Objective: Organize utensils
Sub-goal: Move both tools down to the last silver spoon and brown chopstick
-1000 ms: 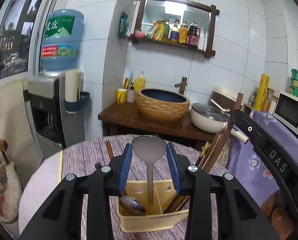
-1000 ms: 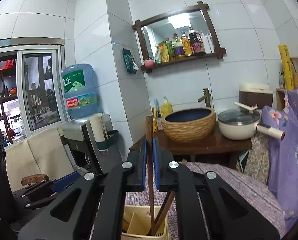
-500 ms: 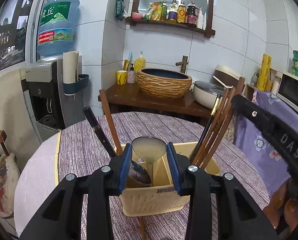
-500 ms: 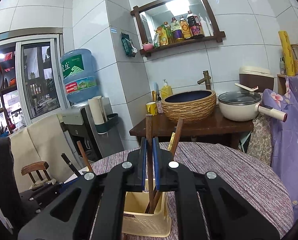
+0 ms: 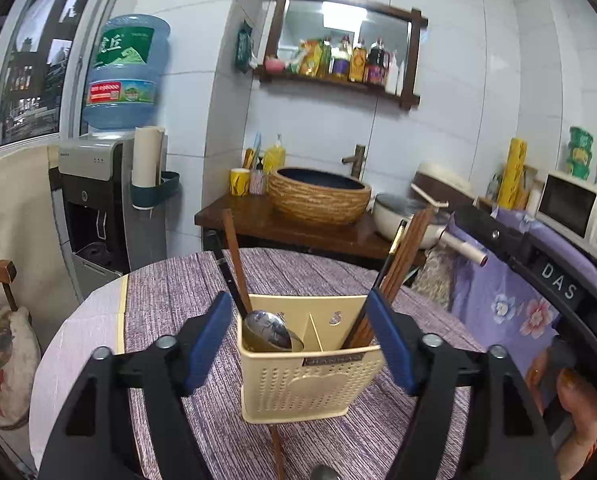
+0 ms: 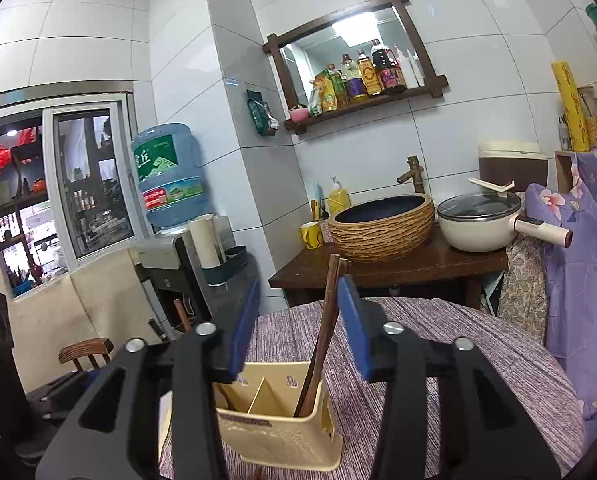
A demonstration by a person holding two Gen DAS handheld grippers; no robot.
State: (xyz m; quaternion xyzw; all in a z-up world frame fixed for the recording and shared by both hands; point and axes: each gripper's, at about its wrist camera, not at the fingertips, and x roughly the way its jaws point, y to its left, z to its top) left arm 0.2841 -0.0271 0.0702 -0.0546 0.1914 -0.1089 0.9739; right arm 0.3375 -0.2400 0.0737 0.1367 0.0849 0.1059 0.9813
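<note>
Near the surface's (image 5: pixel 170 292) middle, cream caddy (image 5: pixel 298 380) holds spoon (image 5: pixel 268 334) and chopsticks (image 6: pixel 318 364); left tongs (image 5: pixel 300 344) and right tongs (image 6: pixel 298 324) both released; chopsticks look light, stiff, slippery, best pinched mid-shaft.

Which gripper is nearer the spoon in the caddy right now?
Left. The left gripper hangs open right over the spoon in the caddy. The right gripper is open around the chopsticks in the other compartment.
</note>
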